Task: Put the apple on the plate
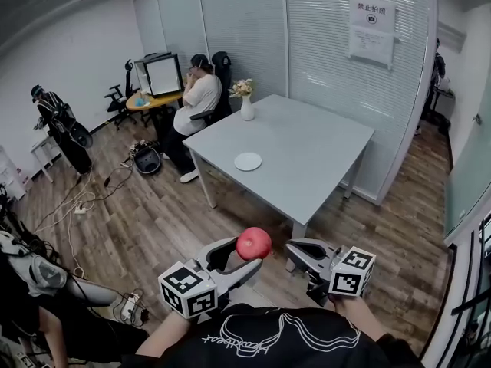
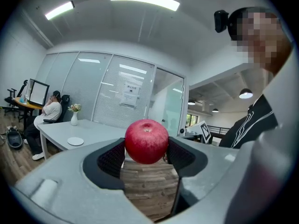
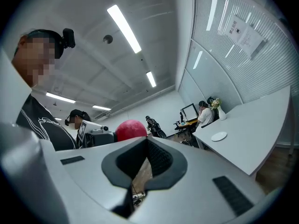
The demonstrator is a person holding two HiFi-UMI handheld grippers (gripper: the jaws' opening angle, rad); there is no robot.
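A red apple (image 1: 253,244) is clamped between the two fingers of my left gripper (image 1: 245,253), held in the air above the wooden floor, well short of the table. In the left gripper view the apple (image 2: 146,141) fills the gap of the left gripper (image 2: 146,149) and both pads press its sides. A small white plate (image 1: 248,161) lies on the near left part of the grey table (image 1: 307,144); the plate (image 2: 75,141) is far ahead. My right gripper (image 1: 296,248) hangs beside the apple (image 3: 131,130), its tips (image 3: 147,139) together and holding nothing.
A white vase with flowers (image 1: 246,107) stands at the table's far left corner. A person sits on a chair (image 1: 196,102) at a desk behind the table, another stands at far left (image 1: 57,129). Cables (image 1: 84,202) lie on the floor. A blinds-covered partition (image 1: 360,75) is behind the table.
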